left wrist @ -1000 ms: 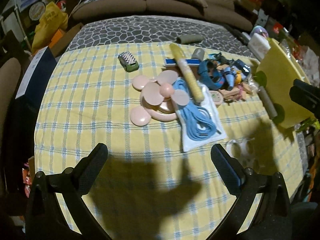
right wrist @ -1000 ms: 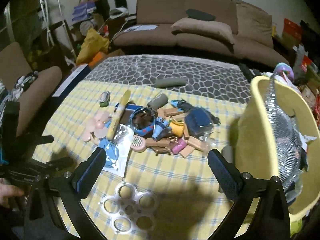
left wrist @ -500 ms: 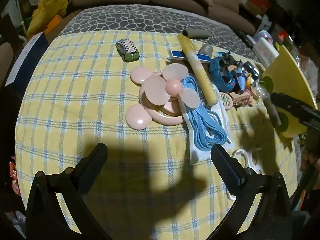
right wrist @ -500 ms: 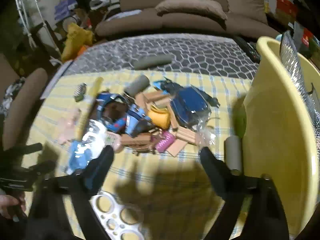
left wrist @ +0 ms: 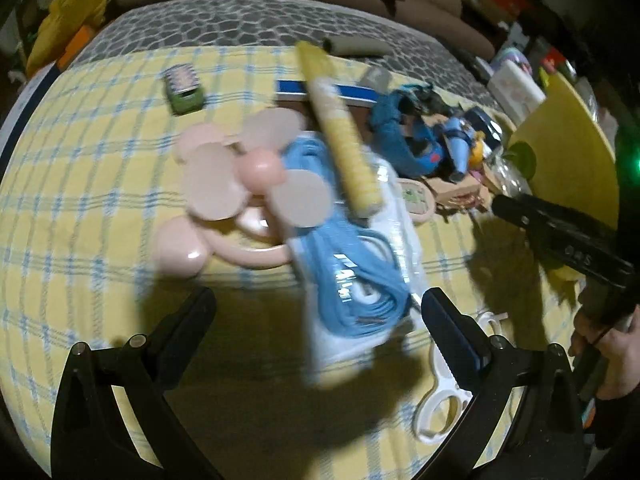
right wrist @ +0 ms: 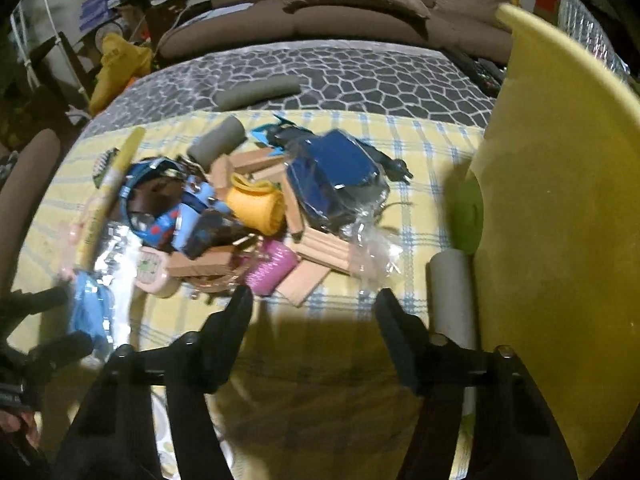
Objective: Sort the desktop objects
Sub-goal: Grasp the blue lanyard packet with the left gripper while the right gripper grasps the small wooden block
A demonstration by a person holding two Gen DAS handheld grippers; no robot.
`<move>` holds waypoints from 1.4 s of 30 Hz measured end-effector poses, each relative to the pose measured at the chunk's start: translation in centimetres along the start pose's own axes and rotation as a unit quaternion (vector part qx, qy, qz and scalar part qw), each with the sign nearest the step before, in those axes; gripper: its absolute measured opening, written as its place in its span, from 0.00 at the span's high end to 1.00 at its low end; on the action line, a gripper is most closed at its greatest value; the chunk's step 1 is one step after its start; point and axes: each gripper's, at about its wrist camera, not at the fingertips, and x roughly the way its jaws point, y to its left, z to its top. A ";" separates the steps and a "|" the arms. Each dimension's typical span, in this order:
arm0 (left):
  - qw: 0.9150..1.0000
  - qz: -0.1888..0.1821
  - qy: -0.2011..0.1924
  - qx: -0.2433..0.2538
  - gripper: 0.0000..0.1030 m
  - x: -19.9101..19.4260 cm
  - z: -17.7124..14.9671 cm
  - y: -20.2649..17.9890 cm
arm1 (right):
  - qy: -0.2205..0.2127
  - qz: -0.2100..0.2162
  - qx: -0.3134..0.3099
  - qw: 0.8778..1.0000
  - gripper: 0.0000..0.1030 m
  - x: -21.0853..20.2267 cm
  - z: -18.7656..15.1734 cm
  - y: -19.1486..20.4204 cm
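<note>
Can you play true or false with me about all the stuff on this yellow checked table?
1. The pink fan with round blades lies on the yellow checked tablecloth. True.
2. The little green toy car sits inside the big yellow plastic tub. False: it sits on the cloth, far from the tub.
3. The blue cord in its clear bag lies beside the fan. True.
4. The right gripper is squeezing the pink spool. False: its jaws are closing, but nothing is between them.
5. The grey cardboard tube stands on top of the pile. False: it lies beside the tub.
</note>
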 end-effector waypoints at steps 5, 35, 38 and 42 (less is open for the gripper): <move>0.999 0.037 -0.004 0.034 0.00 1.4 0.2 -2.4 | -0.004 -0.003 0.002 1.000 0.41 1.0 0.2 -0.1; 0.999 0.032 -0.021 0.037 0.42 -0.7 -2.2 -0.8 | 0.008 0.034 -0.033 0.999 0.83 -1.0 -0.7 0.6; 0.999 0.016 -0.019 0.023 0.43 -1.7 -2.5 -0.2 | 0.002 0.048 -0.041 0.998 0.84 -2.3 -1.2 0.9; 1.000 0.003 -0.019 0.001 0.44 -2.7 -3.4 0.4 | -0.001 0.054 -0.052 0.997 0.84 -3.5 -1.7 1.3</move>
